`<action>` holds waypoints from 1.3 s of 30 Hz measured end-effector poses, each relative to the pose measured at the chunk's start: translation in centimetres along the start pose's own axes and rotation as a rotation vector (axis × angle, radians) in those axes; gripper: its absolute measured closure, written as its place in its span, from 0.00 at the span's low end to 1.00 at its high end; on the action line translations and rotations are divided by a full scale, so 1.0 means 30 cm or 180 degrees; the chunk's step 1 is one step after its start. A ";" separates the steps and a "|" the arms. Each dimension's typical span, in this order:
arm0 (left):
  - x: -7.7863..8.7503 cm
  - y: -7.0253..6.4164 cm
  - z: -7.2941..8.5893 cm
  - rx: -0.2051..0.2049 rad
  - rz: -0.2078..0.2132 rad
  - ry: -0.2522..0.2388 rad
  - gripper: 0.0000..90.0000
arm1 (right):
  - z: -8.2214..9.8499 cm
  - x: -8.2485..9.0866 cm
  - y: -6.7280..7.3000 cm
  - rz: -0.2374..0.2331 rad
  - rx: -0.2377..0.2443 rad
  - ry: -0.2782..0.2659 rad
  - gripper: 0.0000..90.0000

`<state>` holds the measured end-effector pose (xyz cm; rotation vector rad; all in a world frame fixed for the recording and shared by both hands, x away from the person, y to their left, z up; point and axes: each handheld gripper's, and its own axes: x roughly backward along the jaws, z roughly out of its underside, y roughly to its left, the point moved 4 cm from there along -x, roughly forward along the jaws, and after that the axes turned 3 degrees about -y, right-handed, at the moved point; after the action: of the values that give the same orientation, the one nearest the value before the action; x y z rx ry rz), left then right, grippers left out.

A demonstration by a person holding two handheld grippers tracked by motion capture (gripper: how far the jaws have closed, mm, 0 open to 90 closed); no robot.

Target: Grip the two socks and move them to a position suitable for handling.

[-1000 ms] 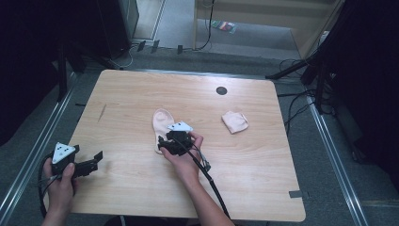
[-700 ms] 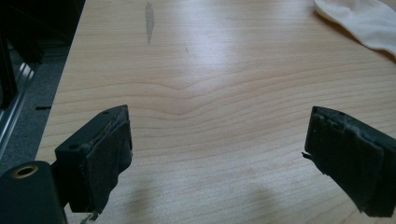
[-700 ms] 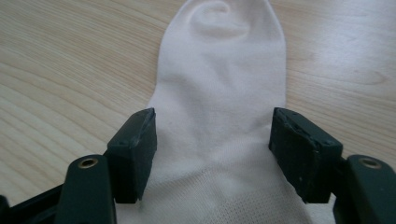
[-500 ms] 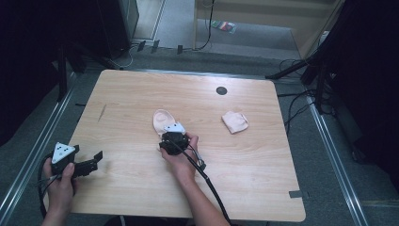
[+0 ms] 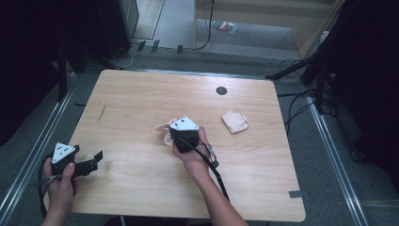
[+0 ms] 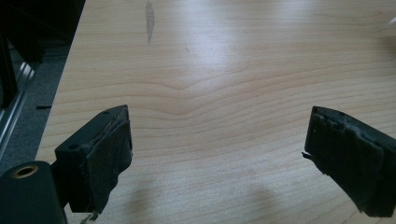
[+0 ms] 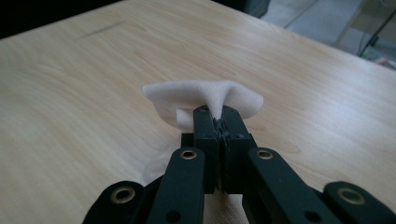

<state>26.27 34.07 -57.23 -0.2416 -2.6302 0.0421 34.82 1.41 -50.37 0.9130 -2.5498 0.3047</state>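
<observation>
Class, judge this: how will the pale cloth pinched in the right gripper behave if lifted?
The pale cloth is probably floppy: it puckers into folds where the right gripper pinches it. Likely light, since a small pinch raises it. It shouldn't roll.

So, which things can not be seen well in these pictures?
- Pinched cloth: its near part is hidden by the right gripper in the right gripper view.
- Second cloth: too small in the high view to identify.
- Left gripper: its right jaw is cut off by the frame edge.
</observation>
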 end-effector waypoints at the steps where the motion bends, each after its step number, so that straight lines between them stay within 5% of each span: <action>1: 0.000 0.000 0.000 0.0000 0.0000 0.0000 0.09 | -0.008 0.026 0.003 -0.0057 0.0033 -0.0029 0.98; 8: 0.002 0.000 0.000 -0.0069 -0.0019 0.0022 0.09 | -0.014 0.162 0.042 -0.0402 0.0275 -0.0190 0.98; 15: 0.003 -0.003 0.000 -0.0080 -0.0032 0.0015 0.09 | 0.084 0.254 0.050 -0.0734 0.0384 -0.0165 0.98; 25: 0.003 -0.006 0.000 -0.0101 -0.0073 -0.0005 0.09 | 0.292 0.275 -0.052 -0.1001 0.0426 0.0151 0.95; 27: 0.004 -0.006 0.000 -0.0105 -0.0073 0.0001 0.09 | 0.298 0.273 -0.059 -0.0996 0.0425 0.0157 0.87; 28: 0.004 -0.008 0.000 -0.0100 -0.0078 0.0000 0.09 | 0.304 0.267 -0.082 -0.0945 0.0341 0.0176 0.65; 31: 0.003 -0.009 0.000 -0.0108 -0.0082 -0.0006 0.09 | 0.298 0.272 -0.101 -0.0912 0.0270 0.0166 0.52; 32: 0.003 -0.011 0.000 -0.0137 -0.0090 -0.0008 0.09 | 0.283 0.291 -0.124 -0.0877 0.0109 0.0093 0.48; 39: 0.000 -0.050 -0.018 -0.0119 -0.0007 -0.0061 0.09 | 0.275 0.358 -0.180 -0.0554 -0.0187 0.0084 0.46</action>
<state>26.28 32.59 -56.65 -0.2524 -2.6522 -0.0056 28.25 -11.43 -52.52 1.0920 -2.4218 0.1877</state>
